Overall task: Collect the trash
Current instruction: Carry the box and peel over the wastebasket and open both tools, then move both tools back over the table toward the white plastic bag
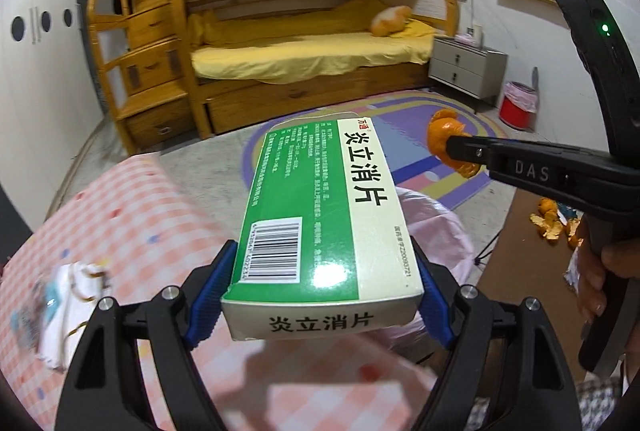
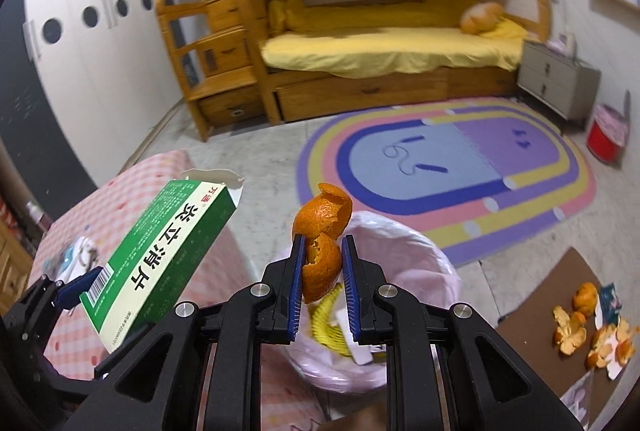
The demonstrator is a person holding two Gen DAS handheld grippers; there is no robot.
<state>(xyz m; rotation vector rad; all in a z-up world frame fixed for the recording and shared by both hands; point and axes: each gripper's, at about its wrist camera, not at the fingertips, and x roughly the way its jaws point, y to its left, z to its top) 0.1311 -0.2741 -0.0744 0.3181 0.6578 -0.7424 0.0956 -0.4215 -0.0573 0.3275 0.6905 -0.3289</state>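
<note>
My left gripper (image 1: 324,295) is shut on a green and white medicine box (image 1: 324,215), held in the air above the pink checked surface; the box also shows in the right wrist view (image 2: 168,255). My right gripper (image 2: 322,283) is shut on a piece of orange peel (image 2: 322,235), held over a bin lined with a pink bag (image 2: 404,251) that holds a banana peel (image 2: 328,323). In the left wrist view the right gripper (image 1: 460,151) and its peel (image 1: 444,139) hang to the right of the box. More orange peel (image 2: 576,327) lies on a brown table.
A pink checked surface (image 1: 132,207) with a white crumpled item (image 1: 72,299) lies at left. A brown table (image 2: 540,315) stands at right. Beyond are a coloured rug (image 2: 452,167), a wooden bunk bed (image 2: 384,43), a grey nightstand (image 2: 560,83) and a red bin (image 2: 604,139).
</note>
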